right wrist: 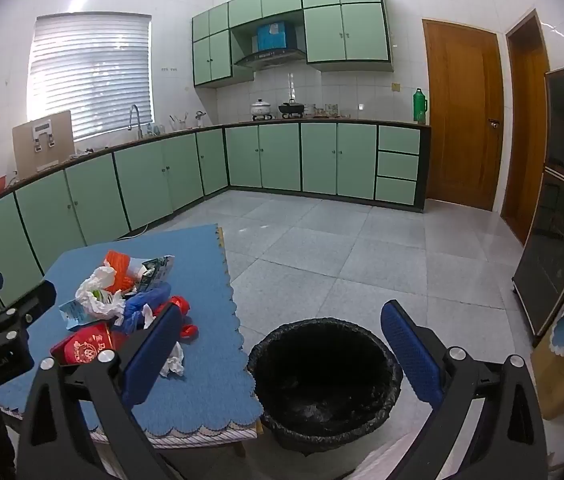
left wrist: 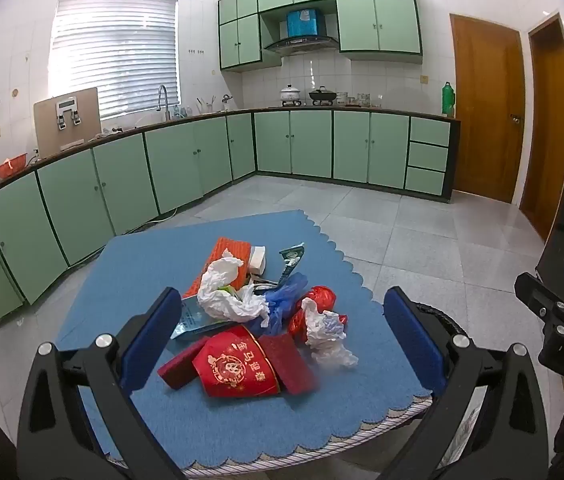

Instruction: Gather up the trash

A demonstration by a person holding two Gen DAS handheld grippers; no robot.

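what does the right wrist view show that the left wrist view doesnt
Only the right wrist view shows the black-lined trash bin on the floor beside the table, framed by the open right gripper. Only the left wrist view shows the open left gripper framing the trash. Both show the trash pile on the blue tablecloth.

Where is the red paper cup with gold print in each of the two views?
Left wrist: red paper cup lies low in the centre, on the near part of the blue tablecloth.
Right wrist: the cup is low on the left.
Shared landmark: green thermos beside the door.
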